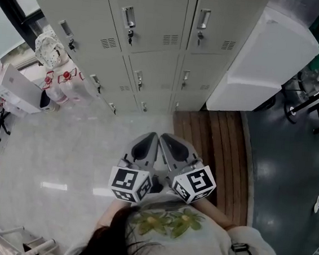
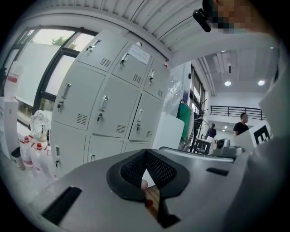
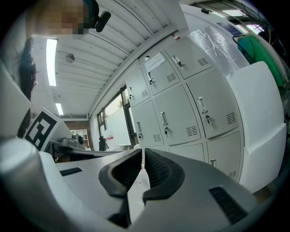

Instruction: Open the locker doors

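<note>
Left gripper (image 1: 150,138) and right gripper (image 1: 167,139) ride side by side, pinched closed and empty. The pale grey metal lockers (image 1: 160,16) stand far ahead, probably out of reach.

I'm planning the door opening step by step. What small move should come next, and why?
Probably bring the left tool and right tool forward toward the lockers: all in view look closed, both tools are shut and empty, and neither is near a handle yet.
</note>
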The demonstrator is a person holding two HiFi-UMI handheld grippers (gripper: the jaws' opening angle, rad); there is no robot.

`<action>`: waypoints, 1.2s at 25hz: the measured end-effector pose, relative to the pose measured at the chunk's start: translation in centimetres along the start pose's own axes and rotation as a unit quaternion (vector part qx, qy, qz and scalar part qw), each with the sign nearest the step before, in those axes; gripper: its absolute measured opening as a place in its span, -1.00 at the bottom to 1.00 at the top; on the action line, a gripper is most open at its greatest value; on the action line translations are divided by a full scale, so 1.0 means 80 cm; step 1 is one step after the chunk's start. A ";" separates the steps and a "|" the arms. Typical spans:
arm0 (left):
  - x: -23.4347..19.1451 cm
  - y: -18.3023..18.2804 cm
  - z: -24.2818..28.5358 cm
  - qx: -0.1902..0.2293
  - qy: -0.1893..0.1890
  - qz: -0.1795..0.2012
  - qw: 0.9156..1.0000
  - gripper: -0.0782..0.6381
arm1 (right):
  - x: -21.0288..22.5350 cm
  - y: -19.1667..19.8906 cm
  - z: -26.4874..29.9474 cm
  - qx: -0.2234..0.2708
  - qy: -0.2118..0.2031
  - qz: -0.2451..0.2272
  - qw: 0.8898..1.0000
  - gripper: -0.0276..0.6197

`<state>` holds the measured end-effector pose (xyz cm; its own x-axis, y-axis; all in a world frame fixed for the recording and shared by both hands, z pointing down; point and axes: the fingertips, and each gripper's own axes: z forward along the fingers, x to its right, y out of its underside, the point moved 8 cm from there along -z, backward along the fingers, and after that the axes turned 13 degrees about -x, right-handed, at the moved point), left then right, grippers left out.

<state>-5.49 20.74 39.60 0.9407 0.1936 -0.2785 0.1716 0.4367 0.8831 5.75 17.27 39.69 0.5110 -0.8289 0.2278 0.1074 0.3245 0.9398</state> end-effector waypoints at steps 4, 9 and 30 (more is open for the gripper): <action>-0.037 -0.010 0.010 -0.007 0.004 0.001 1.000 -0.70 | 0.000 -0.005 0.039 -0.002 0.004 0.005 1.000 -0.78; -0.084 -0.017 0.019 -0.032 0.021 0.009 0.999 -0.70 | -0.003 -0.006 0.085 -0.004 0.016 0.016 1.000 -0.78; -0.155 -0.005 0.075 -0.068 0.087 0.000 0.994 -0.70 | 0.030 0.019 0.115 -0.046 0.122 0.031 0.991 -0.78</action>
<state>-15.45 12.95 44.95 0.8736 0.3381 -0.3501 0.1195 0.5482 0.8277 -0.73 11.57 44.05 0.7083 -0.6752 0.2057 0.1406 0.4206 0.8963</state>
